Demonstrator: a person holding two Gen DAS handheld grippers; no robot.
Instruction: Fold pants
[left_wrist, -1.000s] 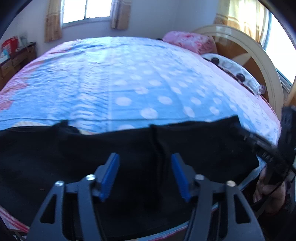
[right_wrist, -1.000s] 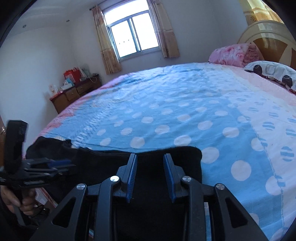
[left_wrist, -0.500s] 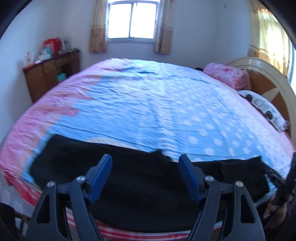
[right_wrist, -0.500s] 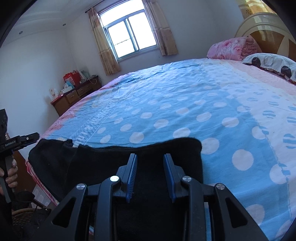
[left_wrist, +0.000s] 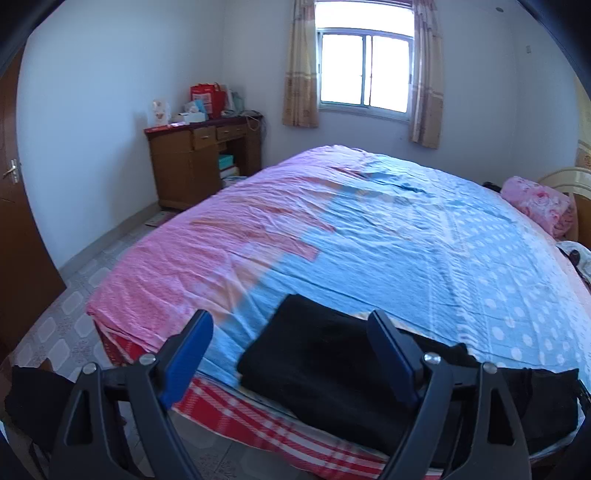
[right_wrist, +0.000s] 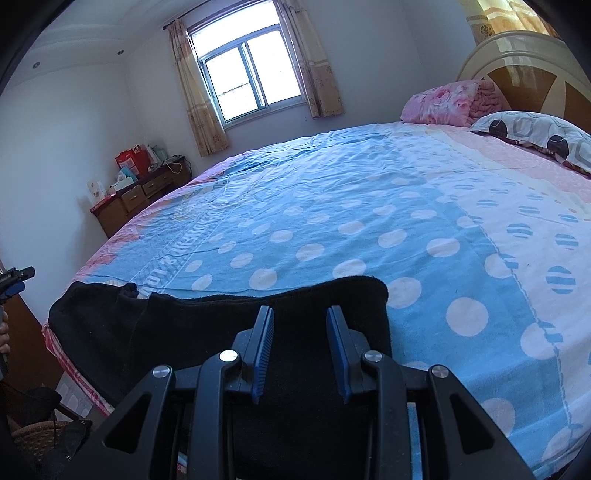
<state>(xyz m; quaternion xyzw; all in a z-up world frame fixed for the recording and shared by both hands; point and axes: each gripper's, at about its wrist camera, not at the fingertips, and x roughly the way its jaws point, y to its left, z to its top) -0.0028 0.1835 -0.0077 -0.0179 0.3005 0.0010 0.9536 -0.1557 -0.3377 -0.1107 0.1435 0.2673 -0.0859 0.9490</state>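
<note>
Black pants (left_wrist: 332, 373) lie along the near edge of the bed (left_wrist: 369, 240). Left tongs (left_wrist: 291, 354) are opening, empty, above the leg end. Right tongs (right_wrist: 300, 343) hover part-open, gripping nothing. Risk: cloth slides off the edge if tugged unevenly.

no readable text, print on the blue bedsheet (right_wrist: 192, 243) too blurred to read

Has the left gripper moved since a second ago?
Yes. The left gripper swung leftward toward the end of the black pants; the wooden desk now shows. Its jaws are opening, gripping nothing.
</note>
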